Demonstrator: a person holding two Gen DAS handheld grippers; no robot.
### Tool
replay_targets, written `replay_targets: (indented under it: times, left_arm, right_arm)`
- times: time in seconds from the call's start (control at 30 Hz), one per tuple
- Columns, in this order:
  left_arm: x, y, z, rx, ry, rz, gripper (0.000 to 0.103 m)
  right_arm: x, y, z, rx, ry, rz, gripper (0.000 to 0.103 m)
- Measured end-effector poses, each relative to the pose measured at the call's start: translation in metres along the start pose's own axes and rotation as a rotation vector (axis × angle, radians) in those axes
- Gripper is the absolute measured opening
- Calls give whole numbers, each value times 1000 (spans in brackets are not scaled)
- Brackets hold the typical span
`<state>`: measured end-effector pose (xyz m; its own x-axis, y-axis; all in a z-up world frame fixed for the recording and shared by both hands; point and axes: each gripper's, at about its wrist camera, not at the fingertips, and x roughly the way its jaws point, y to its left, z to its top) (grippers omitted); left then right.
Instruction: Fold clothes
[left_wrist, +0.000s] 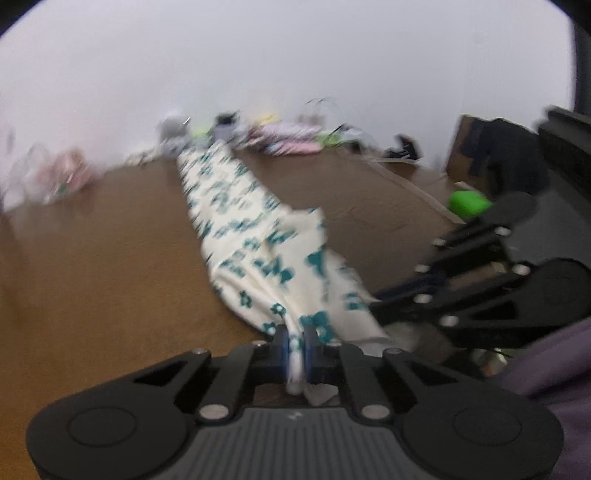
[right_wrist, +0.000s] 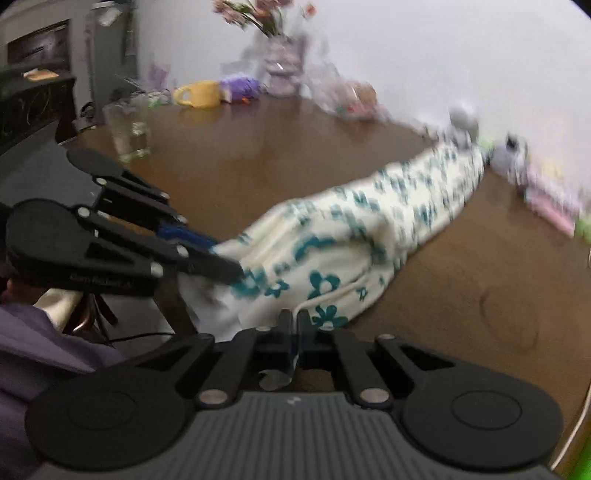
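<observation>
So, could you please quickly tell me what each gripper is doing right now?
Left gripper: closed on the near edge of the floral garment.
Right gripper: closed on the same garment's near edge.

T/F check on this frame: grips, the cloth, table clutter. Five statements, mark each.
1. The left gripper is shut on the floral cloth. True.
2. The right gripper hangs open, clear of the cloth. False: it is shut on the cloth's near edge.
3. The cloth lies stretched along the brown table toward the wall. True.
4. The cup at the far edge is red. False: it is yellow.
5. The cloth is plain white. False: cream with teal flowers.
</observation>
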<state>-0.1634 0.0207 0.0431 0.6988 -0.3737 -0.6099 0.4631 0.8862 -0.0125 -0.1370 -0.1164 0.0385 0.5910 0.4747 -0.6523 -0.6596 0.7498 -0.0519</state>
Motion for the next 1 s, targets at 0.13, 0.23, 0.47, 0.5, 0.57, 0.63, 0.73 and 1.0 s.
replay_targets:
  times: [0.13,0.23,0.47,0.5,0.57,0.63,0.73,1.0]
  left_arm:
    - [14,-6,-8,59,58,-32,41]
    - [15,-3,-14,90,54,-13,44]
    - [6,1,-26,226,-5,-118,66]
    - [9,1,-26,227,10,-121,66]
    - [16,2,-26,214,27,-105,67]
    - [20,7,-26,183,21,-119,63]
    - [23,16,-26,139,3,-129,44]
    - [11,28,-18,44,53,-213,12]
  right_arm:
    - [5,-7,0,-4,39,36,5]
    - [4,-10,-11,-52,45,68,28]
    - [-12,-20,-30,-143,0,147,61]
    - [-11,-21,-33,-147,6,160,60]
    - [-6,-21,-35,-142,7,177,50]
    - [-3,-21,-35,-121,-8,193,36]
    - [3,-23,-31,-84,-24,190,14]
    - [-6,-18,-34,-71,-34,229,6]
